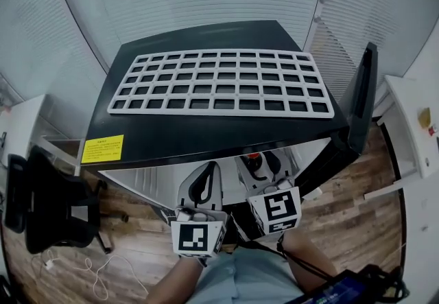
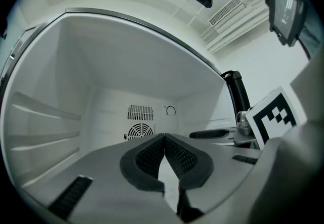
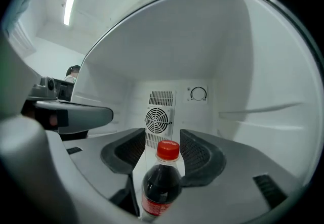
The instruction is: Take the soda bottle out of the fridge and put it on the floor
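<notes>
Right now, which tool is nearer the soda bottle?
Right. The right tool has the soda bottle between its open jaws; the left tool, shut and empty, sits off to its left.

Your two grippers have smooth, pale grey plastic bodies. The left gripper [image 1: 204,179] and the right gripper [image 1: 264,162] each carry a white cube printed with black square markers: the left cube [image 1: 199,237] and the right cube [image 1: 274,208]. Every jaw ends in a dark, curved pad with a fine ribbed grid, seen on the left pads [image 2: 147,160] and the right pads [image 3: 200,154]. A thin black cable [image 1: 302,263] trails from the right gripper. You wear pale blue-grey clothing [image 1: 240,281].
</notes>
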`<state>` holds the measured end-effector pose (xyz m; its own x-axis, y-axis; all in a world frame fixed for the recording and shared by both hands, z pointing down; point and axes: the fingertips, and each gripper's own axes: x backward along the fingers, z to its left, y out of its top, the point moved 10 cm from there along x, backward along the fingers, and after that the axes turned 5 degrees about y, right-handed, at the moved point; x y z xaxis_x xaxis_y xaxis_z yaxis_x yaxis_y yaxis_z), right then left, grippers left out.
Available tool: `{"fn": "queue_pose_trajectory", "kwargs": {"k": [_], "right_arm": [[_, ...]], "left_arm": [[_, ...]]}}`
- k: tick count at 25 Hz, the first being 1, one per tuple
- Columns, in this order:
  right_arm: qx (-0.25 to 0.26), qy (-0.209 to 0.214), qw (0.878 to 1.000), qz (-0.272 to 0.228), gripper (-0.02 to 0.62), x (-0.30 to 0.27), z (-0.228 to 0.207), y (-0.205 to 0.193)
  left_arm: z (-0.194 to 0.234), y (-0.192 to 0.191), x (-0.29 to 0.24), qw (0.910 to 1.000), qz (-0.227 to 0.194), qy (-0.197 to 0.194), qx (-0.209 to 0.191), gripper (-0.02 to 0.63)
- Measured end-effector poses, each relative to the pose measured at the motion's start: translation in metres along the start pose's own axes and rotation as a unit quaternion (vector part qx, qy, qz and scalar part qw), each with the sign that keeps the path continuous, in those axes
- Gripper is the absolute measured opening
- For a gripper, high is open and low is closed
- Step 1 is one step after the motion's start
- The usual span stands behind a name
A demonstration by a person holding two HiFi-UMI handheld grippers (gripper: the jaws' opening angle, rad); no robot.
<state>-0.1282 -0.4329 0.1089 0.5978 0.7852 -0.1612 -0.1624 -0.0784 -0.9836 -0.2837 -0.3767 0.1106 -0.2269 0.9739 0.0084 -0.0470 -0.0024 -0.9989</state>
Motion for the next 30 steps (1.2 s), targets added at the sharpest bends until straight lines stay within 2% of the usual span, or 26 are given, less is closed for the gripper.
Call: {"fn": "queue_pose_trajectory", "kwargs": {"k": [13, 21, 30], "right_arm": [[0.008, 0.013, 1.0, 0.016, 0.177, -0.02, -0.008, -0.004], [0.008, 0.01, 1.0, 0.028, 0.149, -0.025, -0.008, -0.001], [0.014, 0.01, 0.999, 0.041, 0.147, -0.027, -0.007, 0.001]], "left_arm": [[0.009, -0.004, -0.005, 0.9996, 0.007, 0.027, 0.0, 0.016], [0.012, -0.005, -0.011, 0.9997, 0.005, 0.023, 0.002, 0.017], [0.013, -0.004, -0.012, 0.9998, 0.003, 0.017, 0.006, 0.017]]}}
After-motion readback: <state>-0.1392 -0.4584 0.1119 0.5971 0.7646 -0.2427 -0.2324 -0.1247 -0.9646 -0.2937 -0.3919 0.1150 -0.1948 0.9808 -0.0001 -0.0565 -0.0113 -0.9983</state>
